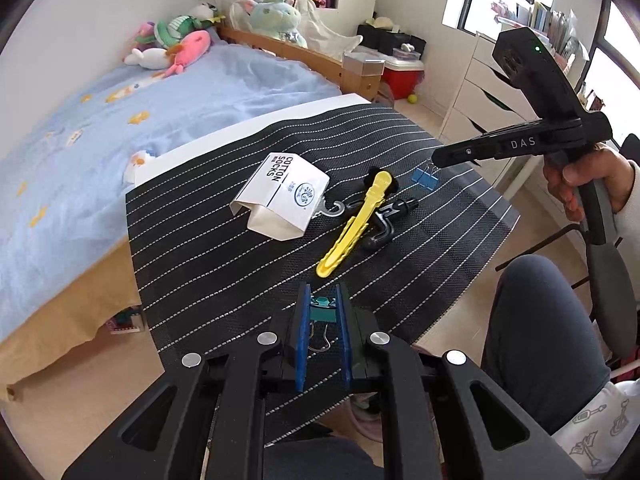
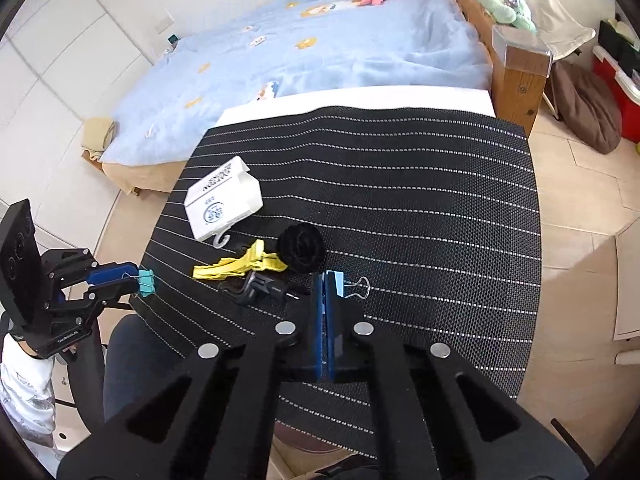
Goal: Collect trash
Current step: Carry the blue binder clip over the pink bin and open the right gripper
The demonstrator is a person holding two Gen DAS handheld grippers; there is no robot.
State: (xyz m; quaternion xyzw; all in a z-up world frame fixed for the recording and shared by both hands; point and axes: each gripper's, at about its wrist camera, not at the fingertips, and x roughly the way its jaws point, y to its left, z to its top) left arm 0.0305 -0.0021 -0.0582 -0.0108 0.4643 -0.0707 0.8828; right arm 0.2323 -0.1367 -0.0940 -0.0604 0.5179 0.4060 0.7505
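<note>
My left gripper (image 1: 323,300) is shut on a teal binder clip (image 1: 323,309) by its wire handles, at the near edge of the black striped mat (image 1: 224,280); the right wrist view shows the clip (image 2: 146,282) held at that gripper's tips. My right gripper (image 2: 325,280) is shut, its tips beside a blue binder clip (image 2: 339,282) on the mat; I cannot tell if they touch. In the left wrist view the right gripper (image 1: 438,160) hovers by the blue clip (image 1: 425,178). A white sock package (image 1: 282,196), a yellow clip (image 1: 354,226) and a black plastic buckle (image 1: 386,226) lie mid-mat.
A black fabric scrunchie (image 2: 302,247) lies by the yellow clip (image 2: 240,266). A bed with a blue cover (image 1: 120,120) and plush toys stands behind the table. White drawers (image 1: 480,100) are at the right. My knee (image 1: 536,320) is at the table's near side.
</note>
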